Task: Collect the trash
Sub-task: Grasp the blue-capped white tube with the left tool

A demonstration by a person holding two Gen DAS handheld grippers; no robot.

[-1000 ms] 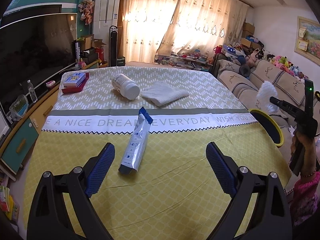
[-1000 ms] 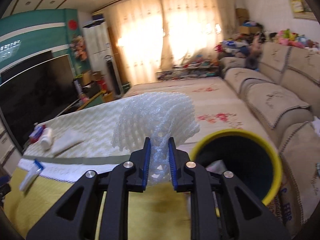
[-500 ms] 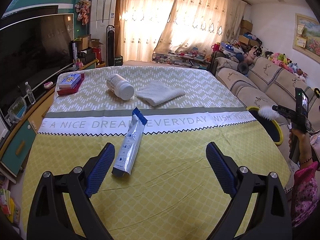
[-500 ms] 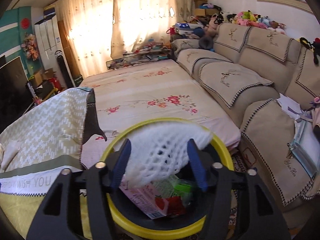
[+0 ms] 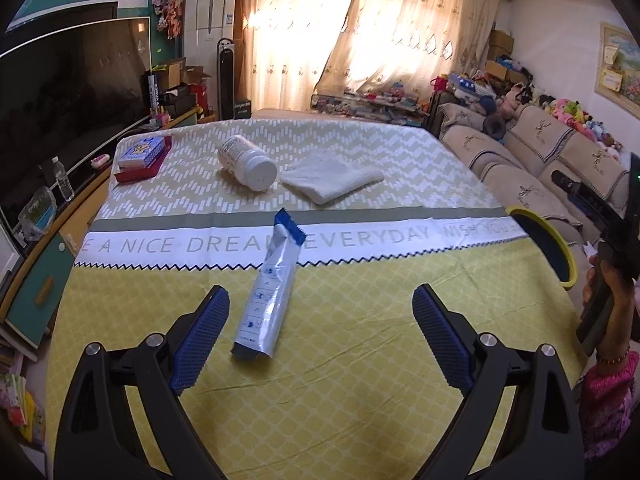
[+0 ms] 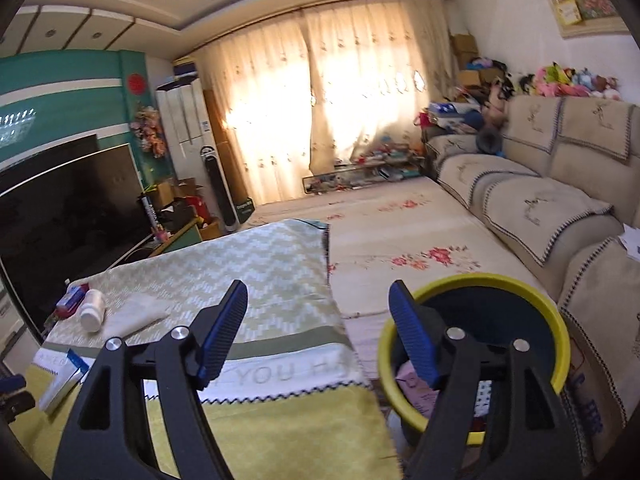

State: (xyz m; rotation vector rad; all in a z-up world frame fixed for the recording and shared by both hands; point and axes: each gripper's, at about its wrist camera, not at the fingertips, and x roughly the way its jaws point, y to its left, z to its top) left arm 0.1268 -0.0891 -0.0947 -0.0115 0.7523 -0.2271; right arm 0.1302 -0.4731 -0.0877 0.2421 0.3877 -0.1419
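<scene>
A silver and blue wrapper (image 5: 272, 288) lies on the yellow tablecloth (image 5: 320, 380), just ahead of my left gripper (image 5: 320, 336), which is open and empty above the table. The wrapper also shows at the left in the right wrist view (image 6: 64, 384). My right gripper (image 6: 320, 336) is open and empty, held at the table's right edge beside the yellow-rimmed trash bin (image 6: 560, 344). The bin holds some packaging. The bin shows at the right in the left wrist view (image 5: 560, 248), with the right gripper (image 5: 592, 200) over it.
A white bottle (image 5: 248, 164) lies on its side next to a folded white cloth (image 5: 332, 178). A blue box on a red tray (image 5: 142, 156) sits at the table's far left. A sofa (image 6: 560, 208) runs along the right; a TV (image 5: 60, 92) stands left.
My right gripper opened and let the white foam net fall into the bin, then lifted and swung back toward the table. The left gripper drifted slightly over the table.
</scene>
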